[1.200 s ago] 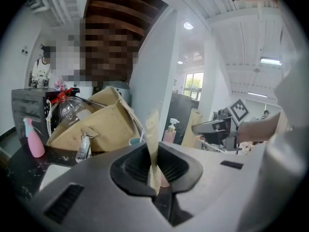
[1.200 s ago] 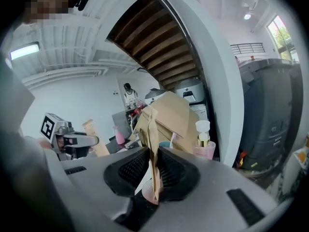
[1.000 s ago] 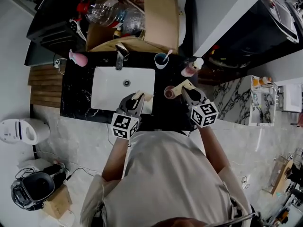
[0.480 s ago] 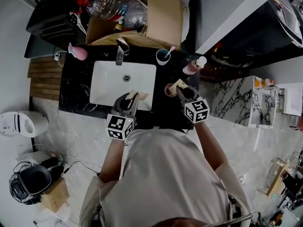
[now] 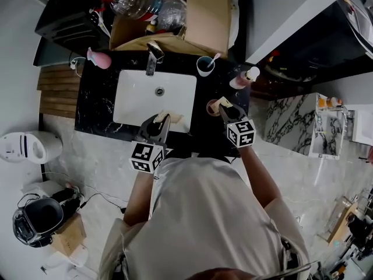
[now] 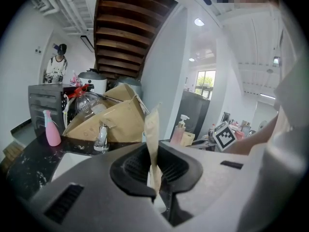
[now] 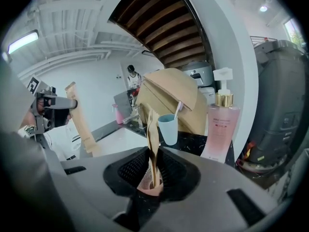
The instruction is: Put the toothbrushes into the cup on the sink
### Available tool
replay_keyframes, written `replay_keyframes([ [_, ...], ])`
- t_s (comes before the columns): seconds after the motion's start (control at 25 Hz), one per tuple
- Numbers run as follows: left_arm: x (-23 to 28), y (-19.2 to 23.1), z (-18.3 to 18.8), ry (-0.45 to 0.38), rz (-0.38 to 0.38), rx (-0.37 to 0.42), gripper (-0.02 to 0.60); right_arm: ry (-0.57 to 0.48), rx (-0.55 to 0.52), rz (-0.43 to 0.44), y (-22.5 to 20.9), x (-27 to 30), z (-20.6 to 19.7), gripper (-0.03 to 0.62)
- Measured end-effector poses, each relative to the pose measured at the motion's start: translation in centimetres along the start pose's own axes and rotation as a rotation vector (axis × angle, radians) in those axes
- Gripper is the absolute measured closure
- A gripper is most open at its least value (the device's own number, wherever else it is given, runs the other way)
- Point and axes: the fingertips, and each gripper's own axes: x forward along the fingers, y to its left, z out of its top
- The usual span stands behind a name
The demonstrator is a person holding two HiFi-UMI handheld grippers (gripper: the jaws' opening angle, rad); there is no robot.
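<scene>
Pinching the first wrapped toothbrush in my left gripper over the sink's front edge, I squeeze the second wrapped toothbrush in my right gripper over the pink cup beside the sink's right edge.

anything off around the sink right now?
Yes. A cardboard box of plastic bottles sits right behind the faucet, crowding it. The left gripper and right gripper each clamp a paper sleeve, with no bare toothbrush showing. No spill seen.
</scene>
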Motion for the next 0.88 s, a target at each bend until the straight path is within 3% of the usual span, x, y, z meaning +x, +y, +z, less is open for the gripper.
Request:
replay_keyframes([
  [0.16, -0.4, 0.1, -0.3, 0.004, 0.005, 0.000, 0.548, 0.006, 0.031, -0.017, -0.6, 0.2, -0.4, 0.512],
  [0.4, -0.9, -0.1, -0.4, -0.005, 0.009, 0.000, 0.548, 0.008, 0.050, -0.047, -1.3, -0.2, -0.5, 0.427],
  [0.88, -0.8, -1.5, 0.5, -0.029, -0.022, 0.033, 0.548, -0.040, 0.073, -0.090, -2.1, -3.0, -0.1, 0.425],
])
